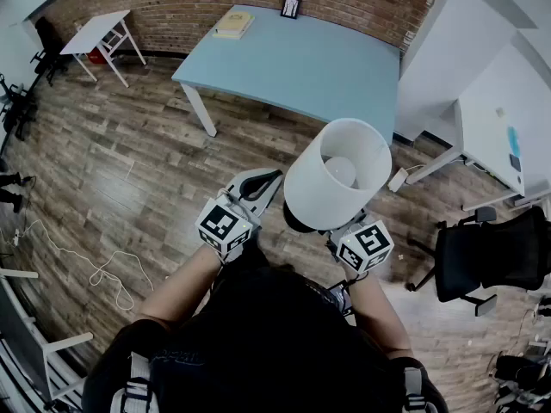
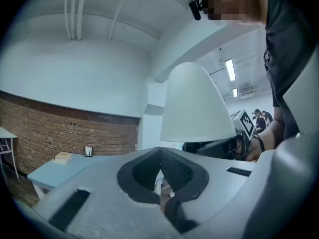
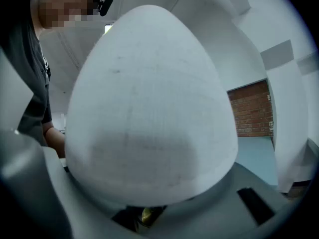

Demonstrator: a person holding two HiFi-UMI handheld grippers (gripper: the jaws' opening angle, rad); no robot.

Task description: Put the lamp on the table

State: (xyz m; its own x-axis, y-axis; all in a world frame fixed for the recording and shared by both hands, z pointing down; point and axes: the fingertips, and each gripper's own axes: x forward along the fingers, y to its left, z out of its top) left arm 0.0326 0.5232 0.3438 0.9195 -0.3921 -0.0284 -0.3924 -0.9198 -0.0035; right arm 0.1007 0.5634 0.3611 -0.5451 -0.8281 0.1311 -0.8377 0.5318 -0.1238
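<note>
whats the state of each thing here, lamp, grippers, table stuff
lamp: upright, held in the air, not on the table
right gripper: shut on the lamp
left gripper: shut, empty
book: closed, flat on the table
picture frame: standing at the table's far edge

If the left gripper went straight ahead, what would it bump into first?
Likely nothing close. The left gripper points level, beside the lamp and above the blue table. The white wall next to the brick wall looks first in line, though depth is unclear.
</note>
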